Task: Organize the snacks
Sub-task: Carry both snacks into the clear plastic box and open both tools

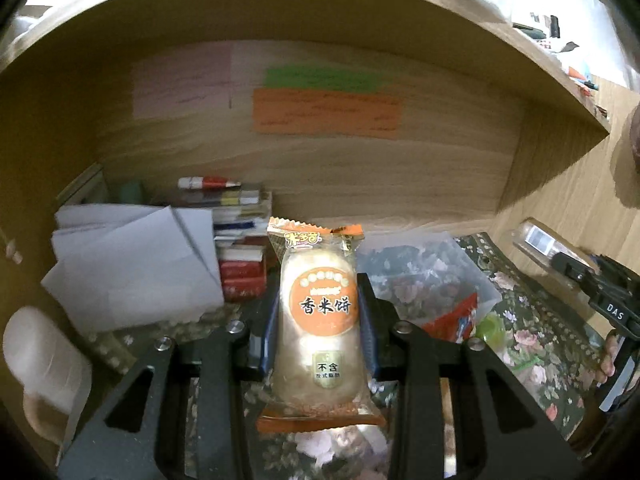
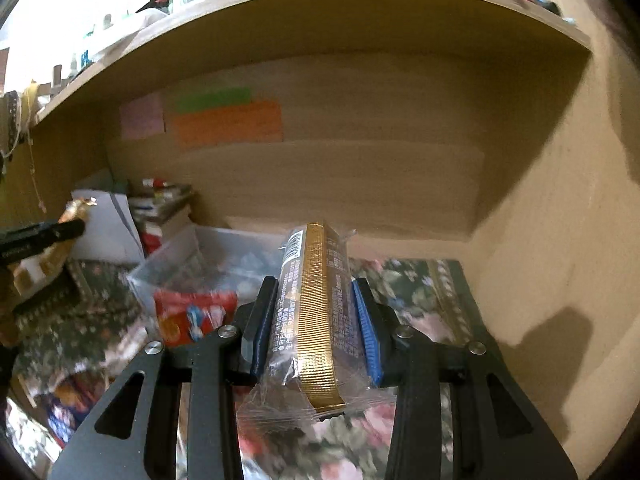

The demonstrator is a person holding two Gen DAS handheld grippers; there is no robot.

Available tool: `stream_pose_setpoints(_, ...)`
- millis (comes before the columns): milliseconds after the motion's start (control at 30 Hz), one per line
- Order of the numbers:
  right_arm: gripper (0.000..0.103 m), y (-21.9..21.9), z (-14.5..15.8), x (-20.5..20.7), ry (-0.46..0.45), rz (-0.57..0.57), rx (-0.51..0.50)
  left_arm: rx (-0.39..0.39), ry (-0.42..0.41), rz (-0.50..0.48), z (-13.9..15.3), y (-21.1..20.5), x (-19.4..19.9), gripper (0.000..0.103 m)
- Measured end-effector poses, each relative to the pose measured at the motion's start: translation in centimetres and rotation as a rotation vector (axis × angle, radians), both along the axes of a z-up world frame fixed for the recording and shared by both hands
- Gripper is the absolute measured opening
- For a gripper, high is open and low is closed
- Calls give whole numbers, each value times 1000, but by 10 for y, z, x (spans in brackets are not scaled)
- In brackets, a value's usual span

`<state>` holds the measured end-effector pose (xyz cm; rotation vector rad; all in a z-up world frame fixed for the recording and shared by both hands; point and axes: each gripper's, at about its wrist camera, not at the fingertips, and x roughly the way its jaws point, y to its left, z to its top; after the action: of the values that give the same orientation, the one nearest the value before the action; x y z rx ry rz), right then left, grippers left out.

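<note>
My left gripper [image 1: 318,292] is shut on an orange rice-cracker packet [image 1: 318,320] and holds it upright above the floral cloth, just left of a clear plastic bin [image 1: 424,276]. My right gripper [image 2: 314,304] is shut on a clear snack packet with a gold seam [image 2: 316,320], seam side facing the camera, to the right of the same bin [image 2: 200,256]. The bin holds a red snack packet [image 2: 192,316], which also shows in the left wrist view [image 1: 452,320]. The right gripper shows at the right edge of the left wrist view [image 1: 592,276]. The left gripper shows at the left edge of the right wrist view [image 2: 44,236].
Both grippers are inside a wooden cubby [image 1: 360,168] lined with a floral cloth [image 1: 528,320]. White papers [image 1: 132,268] and stacked boxes [image 1: 240,240] fill its left back corner. Coloured sticky notes [image 1: 326,116] hang on the back wall. More snack packets [image 2: 64,404] lie at the front left.
</note>
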<state>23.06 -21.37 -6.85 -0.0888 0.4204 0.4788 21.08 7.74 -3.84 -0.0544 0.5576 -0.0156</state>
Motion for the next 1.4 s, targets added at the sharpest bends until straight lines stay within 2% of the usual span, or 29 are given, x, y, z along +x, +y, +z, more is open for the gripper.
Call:
stream_pose_setpoints(400,34,50,-2,49,22,64,-64,9,55,-35,-13,-12,66,34)
stream_pose_setpoints(700,34,75,-30,90,150,93,-152,31,175,-72,-49,-23,115,34)
stream_pose_setpoints(1000,35,87,-51,108,237,110,-195,47,226,-75,-65,-28,138,35)
stream_pose_setpoints(1100,36,87,-50,108,232,101,-210,61,245,-63,-65,-33,139,45)
stream_pose_setpoints(1133,38,87,-47,104,218,94,-216,59,248,-58,-65,-33,140,54)
stream_pose_setpoints(1167,41,87,-45,102,214,96,-215,54,241,-55,-65,-32,138,58)
stream_pose_setpoints(1233,54,85,-37,94,190,97,-201,56,214,-47,-58,-33,131,59)
stream_pose_setpoints(1400,59,73,-18,75,138,105,-181,46,141,-45,-34,-33,99,68)
